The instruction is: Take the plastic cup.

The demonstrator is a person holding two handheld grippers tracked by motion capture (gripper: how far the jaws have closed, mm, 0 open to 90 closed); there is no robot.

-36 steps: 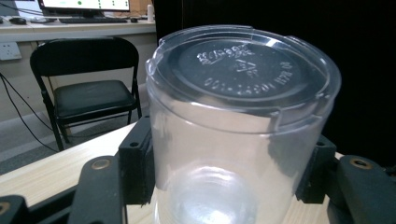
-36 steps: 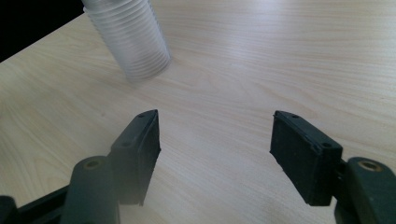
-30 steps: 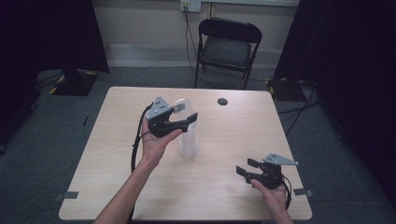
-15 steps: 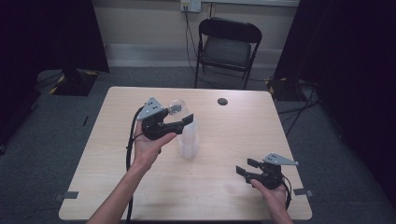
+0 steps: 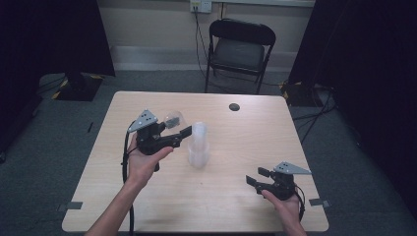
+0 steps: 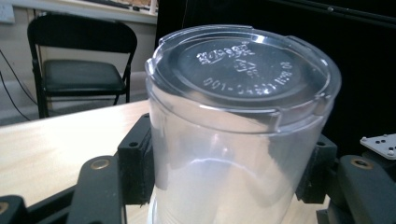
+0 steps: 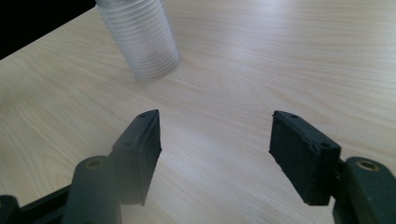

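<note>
The left gripper [image 5: 179,129] has drawn away to the left of the stack [image 5: 198,146] over the last second, carrying a clear cup [image 6: 238,121] upside down between its jaws, which press on the cup's walls from both sides. A second ago that gripper sat right against the stack's top; now the cup [image 5: 173,119] is clear of it, held above the table [image 5: 255,123]. So one cup looks freed, and setting it down is likely next. The stack stands just right of the left gripper. Farther right, the right gripper [image 5: 261,178] rests low on the table, unmoved, jaws wide and empty, with the stack [image 7: 139,39] well ahead of it.
</note>
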